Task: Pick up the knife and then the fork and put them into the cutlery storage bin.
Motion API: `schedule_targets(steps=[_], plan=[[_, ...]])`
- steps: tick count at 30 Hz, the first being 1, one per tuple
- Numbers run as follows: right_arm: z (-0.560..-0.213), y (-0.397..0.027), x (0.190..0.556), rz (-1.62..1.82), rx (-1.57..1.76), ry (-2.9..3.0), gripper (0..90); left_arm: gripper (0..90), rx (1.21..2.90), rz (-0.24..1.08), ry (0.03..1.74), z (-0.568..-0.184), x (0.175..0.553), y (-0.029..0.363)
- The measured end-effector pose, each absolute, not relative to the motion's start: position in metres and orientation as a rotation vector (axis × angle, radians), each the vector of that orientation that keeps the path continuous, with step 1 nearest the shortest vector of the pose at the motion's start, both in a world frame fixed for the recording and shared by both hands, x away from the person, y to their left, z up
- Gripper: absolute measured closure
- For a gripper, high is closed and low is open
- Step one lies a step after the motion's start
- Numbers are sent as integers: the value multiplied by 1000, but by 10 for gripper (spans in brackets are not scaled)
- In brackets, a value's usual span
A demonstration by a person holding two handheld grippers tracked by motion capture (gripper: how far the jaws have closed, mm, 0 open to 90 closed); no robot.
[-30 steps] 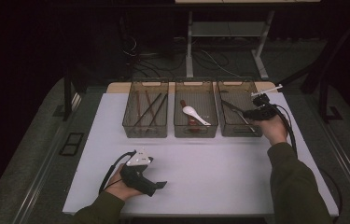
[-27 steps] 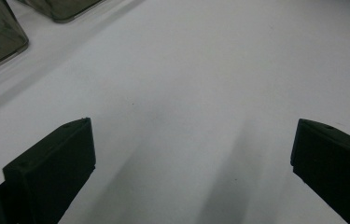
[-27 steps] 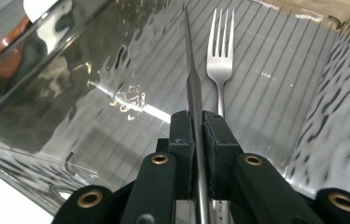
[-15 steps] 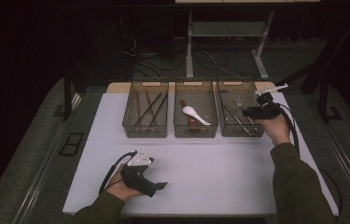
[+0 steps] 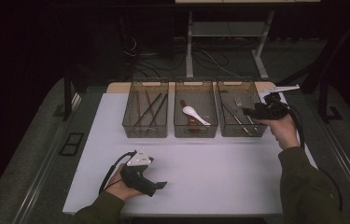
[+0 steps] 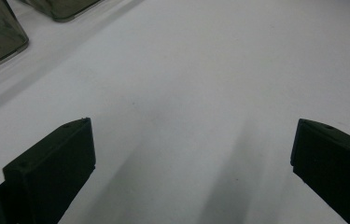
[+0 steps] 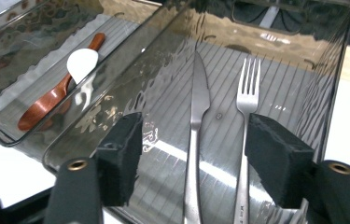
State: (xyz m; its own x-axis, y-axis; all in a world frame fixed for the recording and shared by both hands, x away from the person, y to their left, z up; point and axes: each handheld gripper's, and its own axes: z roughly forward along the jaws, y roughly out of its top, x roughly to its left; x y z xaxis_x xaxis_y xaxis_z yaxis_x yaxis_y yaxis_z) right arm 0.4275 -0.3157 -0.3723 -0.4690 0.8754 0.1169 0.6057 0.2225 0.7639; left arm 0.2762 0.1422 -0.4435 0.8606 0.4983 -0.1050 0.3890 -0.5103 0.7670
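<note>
The fork (image 7: pixel 246 107) lies flat on the ribbed floor of the right-hand bin (image 7: pixel 336 88), tines pointing away from me, just beside the table knife (image 7: pixel 199 107), the two handles running roughly parallel and close. My right gripper (image 7: pixel 196 154) hangs over the near end of that bin, and its jaws have just been opening; nothing is between them, and both pieces lie below the pads. The fork looks to be resting free on the floor, so I judge the release made, though glare on the smoked plastic keeps me from being sure its handle touches nothing. To finish this well I would lift straight up and back, keeping the open pads away from the bin's near wall so nothing gets nudged. In the middle bin (image 5: pixel 196 130) a white spoon (image 5: pixel 195 114) lies across a reddish-brown one (image 7: pixel 53 95), and the left bin (image 5: pixel 145 130) holds dark chopsticks (image 5: pixel 148 109). My left gripper (image 5: pixel 156 185) rests low on the white table (image 5: pixel 219 163), well apart from the bins, jaws spread wide and empty, and there is no reason to move it yet.
</note>
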Motion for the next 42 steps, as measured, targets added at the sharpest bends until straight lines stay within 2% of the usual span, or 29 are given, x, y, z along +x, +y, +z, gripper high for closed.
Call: schedule_targets(steps=[12, 27, 42], plan=[[-366, -313, 396, 1211, 1308, 2124, 200, 0, 2113, 172, 672, -443, 277, 143], [-375, -301, 352, 1321, 1188, 2165, 181, 0, 2103, 186, 671, -442, 279, 147], [-405, -293, 310, 1363, 1107, 2210, 181, 0, 2091, 186, 669, -441, 278, 148]])
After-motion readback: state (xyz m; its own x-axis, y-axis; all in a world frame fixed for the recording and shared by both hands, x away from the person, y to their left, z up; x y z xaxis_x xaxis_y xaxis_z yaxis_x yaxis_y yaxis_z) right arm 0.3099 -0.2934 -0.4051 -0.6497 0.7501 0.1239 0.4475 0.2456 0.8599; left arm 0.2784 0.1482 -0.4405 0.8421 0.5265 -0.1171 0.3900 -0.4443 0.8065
